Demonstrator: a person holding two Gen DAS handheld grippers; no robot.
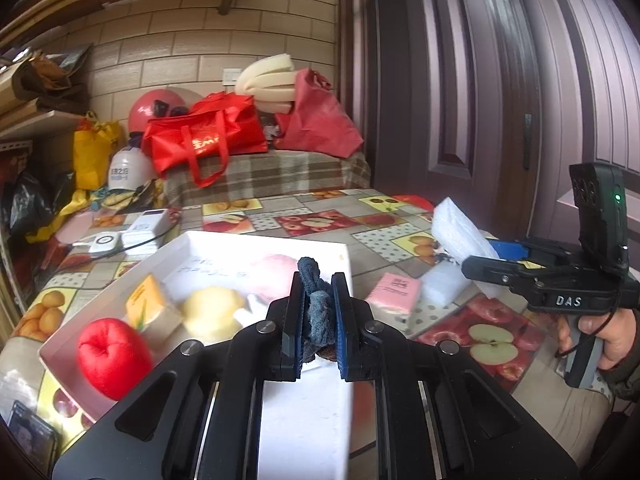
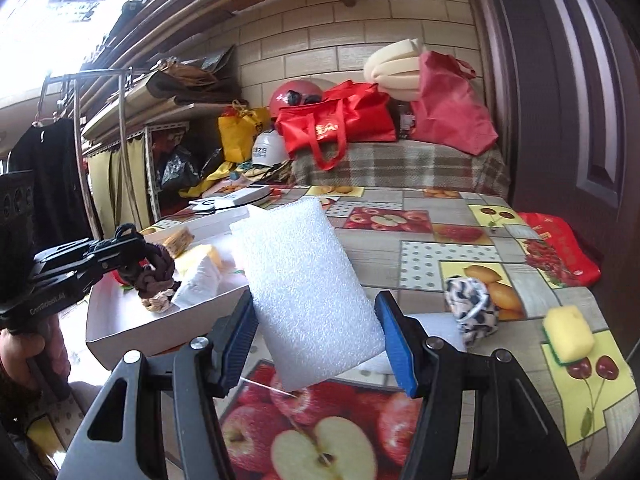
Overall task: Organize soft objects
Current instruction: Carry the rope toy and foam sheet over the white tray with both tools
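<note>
My left gripper (image 1: 319,285) is shut on a dark braided cloth knot (image 1: 316,312) and hangs over the near end of the white tray (image 1: 192,244). The right wrist view shows that gripper (image 2: 120,246) with the knot (image 2: 154,276) dangling above the tray (image 2: 160,334). In the tray lie a red plush apple (image 1: 112,356), an orange-yellow sponge (image 1: 146,304), a pale yellow soft piece (image 1: 212,312) and a pink peach (image 1: 276,272). My right gripper (image 2: 316,308) is shut on a white foam block (image 2: 308,288), lifted off the table just right of the tray.
On the fruit-print tablecloth lie a leopard-print cloth bundle (image 2: 472,312), a yellow sponge (image 2: 568,334), a pink packet (image 1: 394,292), a small white foam piece (image 1: 436,288) and a red bag (image 2: 560,252). White devices (image 1: 140,228) sit behind the tray. A door (image 1: 500,80) stands right.
</note>
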